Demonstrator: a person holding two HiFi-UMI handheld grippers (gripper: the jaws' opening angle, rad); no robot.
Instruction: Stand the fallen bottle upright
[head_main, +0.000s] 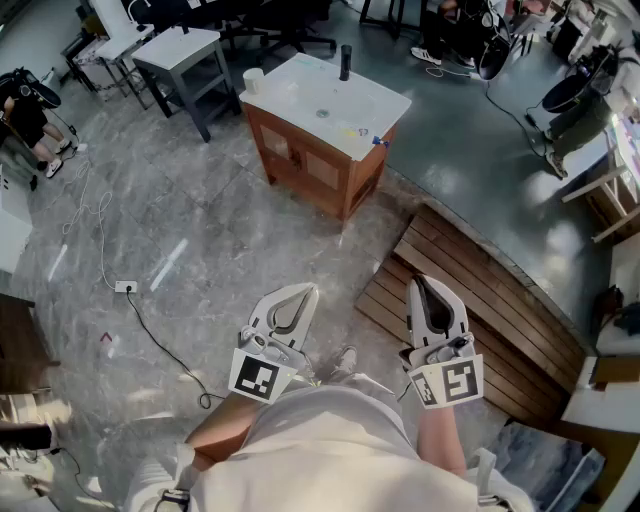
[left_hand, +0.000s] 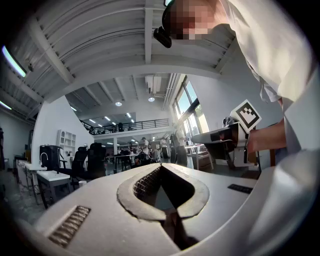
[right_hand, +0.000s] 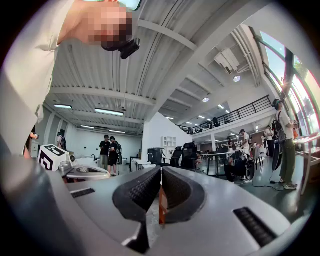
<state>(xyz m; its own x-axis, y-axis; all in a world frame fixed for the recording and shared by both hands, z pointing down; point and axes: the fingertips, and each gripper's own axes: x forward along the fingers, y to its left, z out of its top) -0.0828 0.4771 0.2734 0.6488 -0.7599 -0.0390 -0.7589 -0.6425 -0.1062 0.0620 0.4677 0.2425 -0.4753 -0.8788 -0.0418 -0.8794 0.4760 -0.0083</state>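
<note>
You stand on a grey marbled floor (head_main: 150, 230). A cable (head_main: 160, 345) trails across it at your left, and a slatted wooden platform (head_main: 480, 300) lies at your right. Ahead is a wooden cabinet (head_main: 315, 165) with a white tabletop (head_main: 300, 95). The dark bottle (head_main: 345, 62) stands upright near the tabletop's far edge, well apart from both claws. A small pale cylinder (head_main: 253, 80) sits at the tabletop's left corner. A grey table (head_main: 185, 50) stands beyond, to the left.

You hold your left claw (head_main: 306, 291) and right claw (head_main: 421, 284) level in front of you, side by side. Each has its jaws together with nothing between them.

Only the head view shows the floor, the cabinet and the bottle. The gripper views look out over the room instead: a white ribbed ceiling (right_hand: 100, 75), a balcony railing (left_hand: 125, 125), tall windows (left_hand: 191, 102) and people (right_hand: 110, 150) standing in the distance. The left gripper view also catches the right claw's marker cube (left_hand: 247, 115).
</note>
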